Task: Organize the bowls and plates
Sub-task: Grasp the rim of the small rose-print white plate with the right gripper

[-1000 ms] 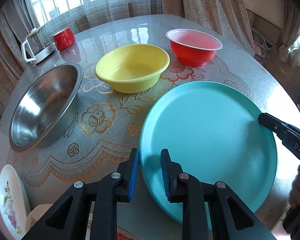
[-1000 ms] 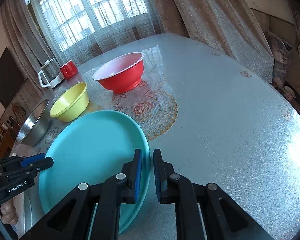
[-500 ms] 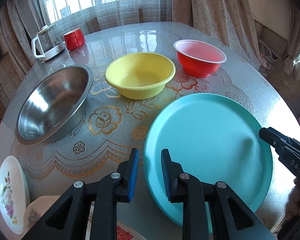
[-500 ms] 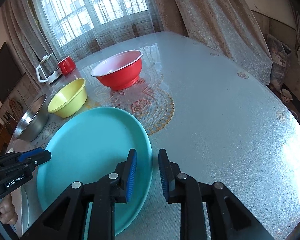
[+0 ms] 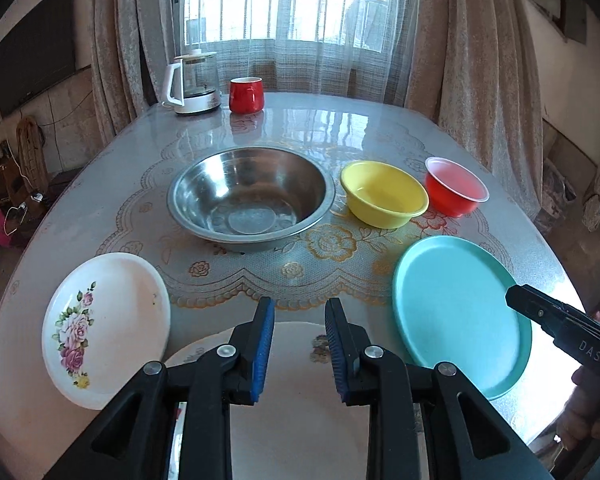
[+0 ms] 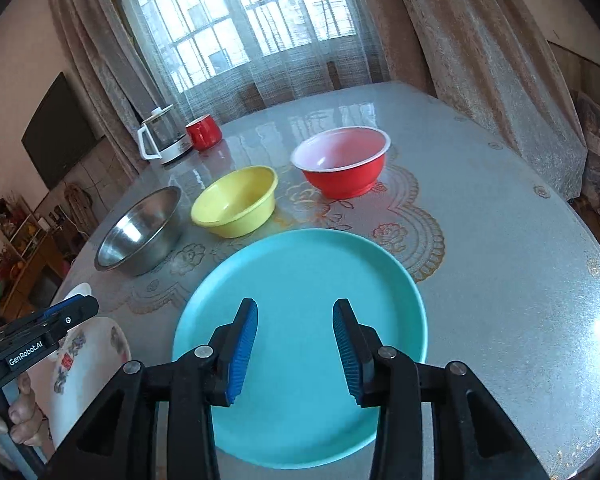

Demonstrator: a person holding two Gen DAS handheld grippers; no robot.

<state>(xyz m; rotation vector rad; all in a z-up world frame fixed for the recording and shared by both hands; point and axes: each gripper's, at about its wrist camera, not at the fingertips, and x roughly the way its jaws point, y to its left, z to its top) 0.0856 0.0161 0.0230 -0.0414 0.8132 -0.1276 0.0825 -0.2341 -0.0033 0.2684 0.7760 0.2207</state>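
Round glossy table (image 5: 120, 160) with lace-patterned cover, curtained window (image 5: 276, 4) behind; left gripper (image 5: 299, 336) and right gripper (image 6: 294, 342) both released, empty.

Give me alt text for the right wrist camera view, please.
The open right gripper hovers over a large teal plate lying flat on a patterned table. Beyond the plate sit a steel bowl, a yellow bowl and a red bowl; the left gripper shows at the left edge.
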